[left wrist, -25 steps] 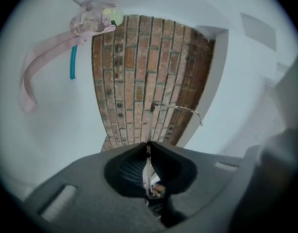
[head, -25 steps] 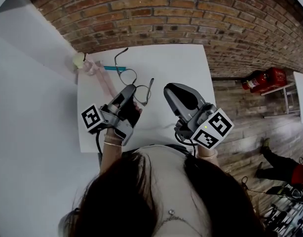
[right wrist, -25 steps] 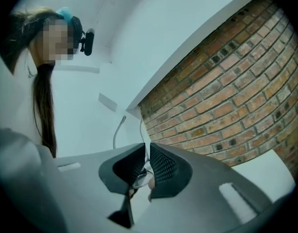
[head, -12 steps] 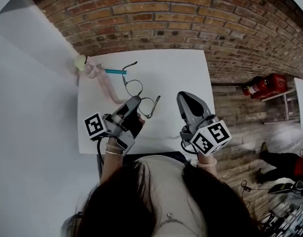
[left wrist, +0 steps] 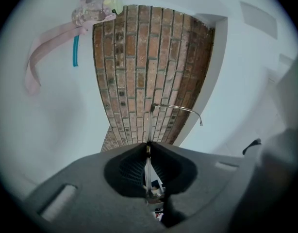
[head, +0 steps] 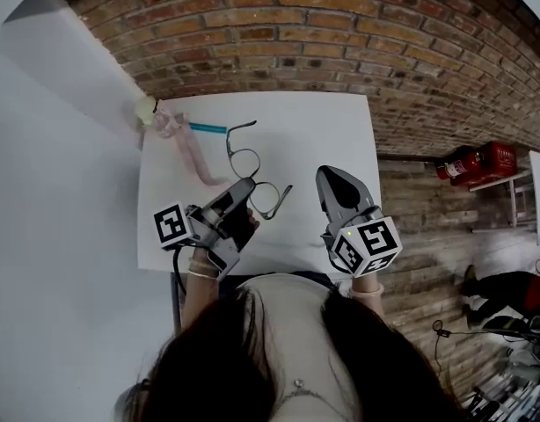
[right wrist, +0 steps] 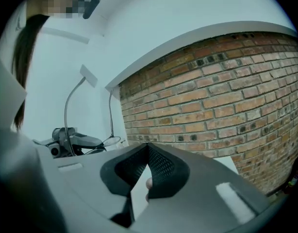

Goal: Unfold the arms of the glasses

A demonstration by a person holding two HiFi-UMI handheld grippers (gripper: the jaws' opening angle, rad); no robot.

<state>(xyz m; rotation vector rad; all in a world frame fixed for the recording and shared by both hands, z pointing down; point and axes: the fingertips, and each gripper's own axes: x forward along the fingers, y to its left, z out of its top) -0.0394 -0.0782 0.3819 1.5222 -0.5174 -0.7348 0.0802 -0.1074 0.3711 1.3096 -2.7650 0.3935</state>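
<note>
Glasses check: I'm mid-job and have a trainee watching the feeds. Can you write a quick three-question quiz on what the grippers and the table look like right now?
1. True or false: the right gripper is shut on the glasses.
2. Which gripper grips the glasses' thin frame between its jaws? A) left gripper B) right gripper C) neither
3. Fill in: at the far left corner of the white table, the teal stick lies beside a pink ____.

Key
1: false. Its jaws are together with nothing between them.
2: A
3: ribbon
</note>
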